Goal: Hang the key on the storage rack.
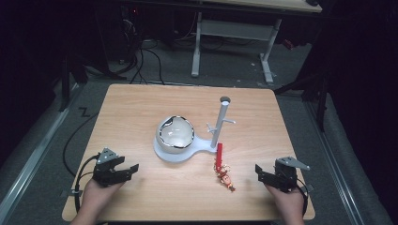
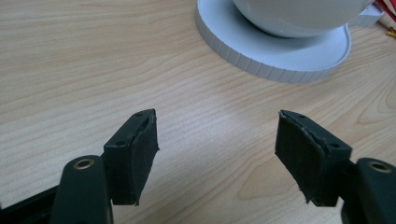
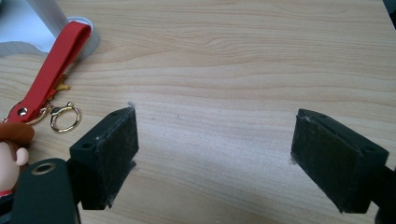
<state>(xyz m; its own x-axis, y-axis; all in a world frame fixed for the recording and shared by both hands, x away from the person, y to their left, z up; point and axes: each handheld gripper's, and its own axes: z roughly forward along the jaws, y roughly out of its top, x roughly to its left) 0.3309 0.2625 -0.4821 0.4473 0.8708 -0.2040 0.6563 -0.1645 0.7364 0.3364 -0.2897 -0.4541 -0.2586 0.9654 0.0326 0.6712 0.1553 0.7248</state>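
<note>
A white stand (image 1: 178,153) with a round base and an upright pegged pole (image 1: 220,122) sits mid-table, a white bowl (image 1: 175,131) resting on its base. A keychain with a red strap (image 1: 219,153) and a small figure (image 1: 226,178) lies in front of the pole. My left gripper (image 1: 130,170) rests open at the front left, its jaws pointing at the stand's base (image 2: 280,56). My right gripper (image 1: 259,171) rests open at the front right, just right of the keychain; the red strap (image 3: 51,70), a gold ring (image 3: 64,117) and the figure (image 3: 11,149) lie left of its jaws.
The wooden table (image 1: 141,108) stands on a grey floor. Behind it are cables (image 1: 150,61) and the white legs of another desk (image 1: 234,33). Bare wood lies between the two grippers.
</note>
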